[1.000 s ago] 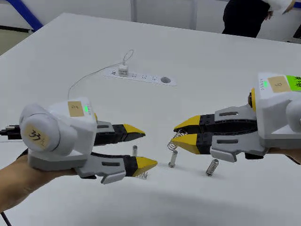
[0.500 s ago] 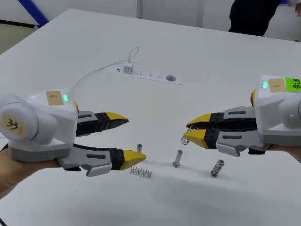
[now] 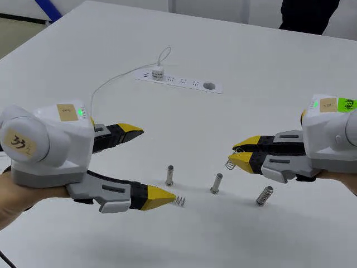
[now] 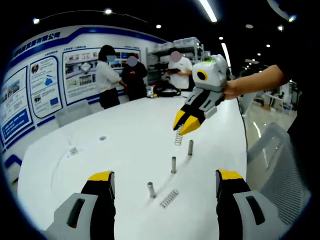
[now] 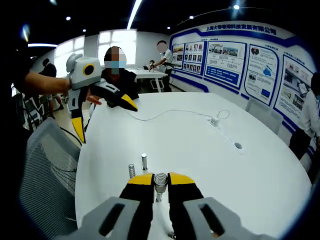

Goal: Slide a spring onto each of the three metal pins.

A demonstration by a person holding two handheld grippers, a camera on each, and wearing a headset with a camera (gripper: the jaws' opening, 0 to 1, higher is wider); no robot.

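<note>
**One pin sprung, two to go**

Of your three pins, the right pin looks to wear its spring already: coils show along its length in the head view. The middle pin and the left pin stand bare on the white table. By my reading, about a third of the job is done.

Your right gripper has its jaws closed on the held spring, which hangs from the tips near the middle pin, clear of it and not yet over it. Your left gripper is spread wide and holds nothing. The loose spring lies flat on the table just beside its lower jaw tip, near the left pin.

Left to do — seat the held spring on a bare pin, then pick up the loose spring and fit it on the last one.
</note>
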